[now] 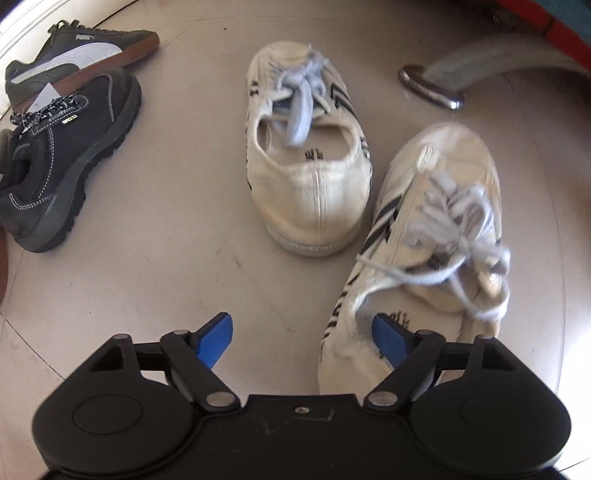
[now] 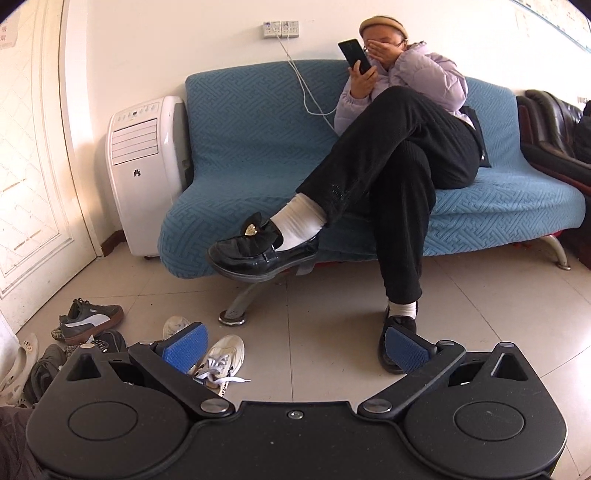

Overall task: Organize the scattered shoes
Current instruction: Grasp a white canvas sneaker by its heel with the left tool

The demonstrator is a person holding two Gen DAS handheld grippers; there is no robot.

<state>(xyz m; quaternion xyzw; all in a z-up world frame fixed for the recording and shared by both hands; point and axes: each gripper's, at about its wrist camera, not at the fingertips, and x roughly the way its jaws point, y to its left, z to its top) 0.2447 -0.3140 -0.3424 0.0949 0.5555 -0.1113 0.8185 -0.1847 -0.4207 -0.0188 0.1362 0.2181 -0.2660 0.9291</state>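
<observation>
The dark sneaker with a gum sole, by the floor's far left edge, bears a white Puma stripe and small logo. Dark printed marks on both white shoes' insoles and the sign on the door are illegible.

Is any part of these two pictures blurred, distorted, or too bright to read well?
Left wrist view: the nearer white shoe is smeared by motion blur, above all its laces; the farther white shoe is a little sharper, and the floor curves from the fisheye. Right wrist view: mostly sharp, the door at the left edge bends strongly and looks washed out by bright light.
</observation>
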